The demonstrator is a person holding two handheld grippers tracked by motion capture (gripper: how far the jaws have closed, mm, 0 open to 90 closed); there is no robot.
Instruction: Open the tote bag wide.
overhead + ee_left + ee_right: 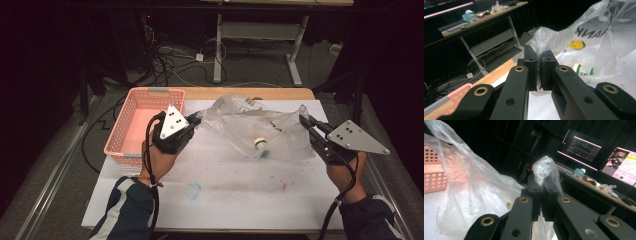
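While stretched taut, plastic bag [260, 127] between both jaws

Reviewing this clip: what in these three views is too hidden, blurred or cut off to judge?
- Print on the clear plastic bag: left gripper view, cut off by folds and the top edge.
- Small white bottle with green band: high view, label too small, veiled by film.
- Yellow item: left gripper view, blurred behind plastic.
- Pink perforated basket: right gripper view, cut by the left edge and hidden behind the bag.
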